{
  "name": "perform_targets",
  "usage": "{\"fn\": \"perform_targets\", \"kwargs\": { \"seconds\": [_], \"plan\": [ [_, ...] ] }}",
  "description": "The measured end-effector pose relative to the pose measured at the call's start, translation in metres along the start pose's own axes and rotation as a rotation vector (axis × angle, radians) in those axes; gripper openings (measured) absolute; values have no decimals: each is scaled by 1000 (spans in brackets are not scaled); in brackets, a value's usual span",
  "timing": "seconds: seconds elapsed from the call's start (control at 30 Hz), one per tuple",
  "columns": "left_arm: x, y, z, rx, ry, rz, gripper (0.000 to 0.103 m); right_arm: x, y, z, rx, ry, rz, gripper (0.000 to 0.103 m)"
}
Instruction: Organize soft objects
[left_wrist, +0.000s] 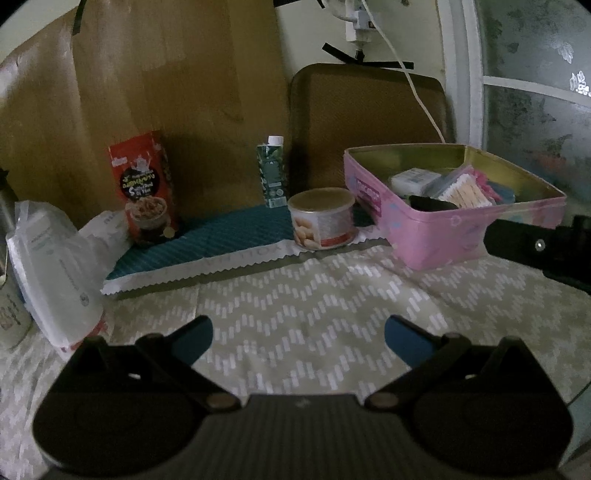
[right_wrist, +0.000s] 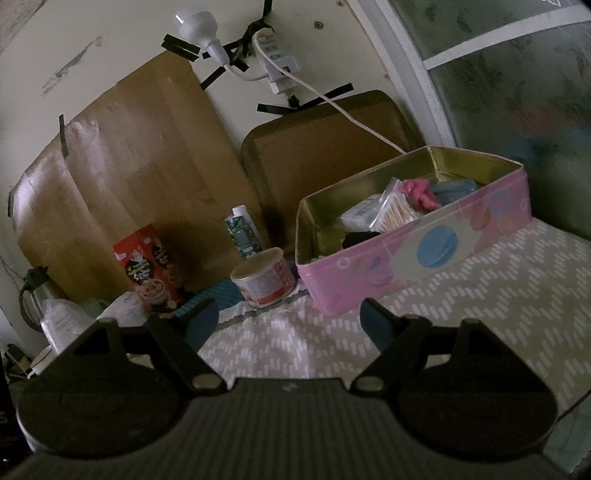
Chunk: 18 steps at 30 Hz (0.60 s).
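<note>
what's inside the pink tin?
In the pink tin: a bag of cotton swabs, a white packet, pink and blue soft items, something black. Its wall hides whatever lies underneath.

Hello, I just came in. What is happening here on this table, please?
A person holds a gripper in each hand, and both are empty at this moment. The left gripper and the right gripper are open above the patterned tablecloth, touching nothing. Beyond them stands an open pink tin that already holds a bag of cotton swabs, a white packet and something pink. To the left of the tin are a small can, a green carton and a red box.
</note>
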<state>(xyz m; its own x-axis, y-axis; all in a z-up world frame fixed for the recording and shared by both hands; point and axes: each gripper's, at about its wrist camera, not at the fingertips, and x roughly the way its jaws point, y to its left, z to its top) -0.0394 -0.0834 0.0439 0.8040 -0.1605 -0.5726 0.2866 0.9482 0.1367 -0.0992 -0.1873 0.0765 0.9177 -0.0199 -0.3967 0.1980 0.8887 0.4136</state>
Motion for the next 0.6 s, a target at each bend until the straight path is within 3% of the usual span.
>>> {"fn": "perform_targets", "kwargs": {
  "seconds": [0.6],
  "plan": [
    [0,-4,-1,26,7,-7,103,-1,-3,0,15,-10,-14,86]
  ]
}}
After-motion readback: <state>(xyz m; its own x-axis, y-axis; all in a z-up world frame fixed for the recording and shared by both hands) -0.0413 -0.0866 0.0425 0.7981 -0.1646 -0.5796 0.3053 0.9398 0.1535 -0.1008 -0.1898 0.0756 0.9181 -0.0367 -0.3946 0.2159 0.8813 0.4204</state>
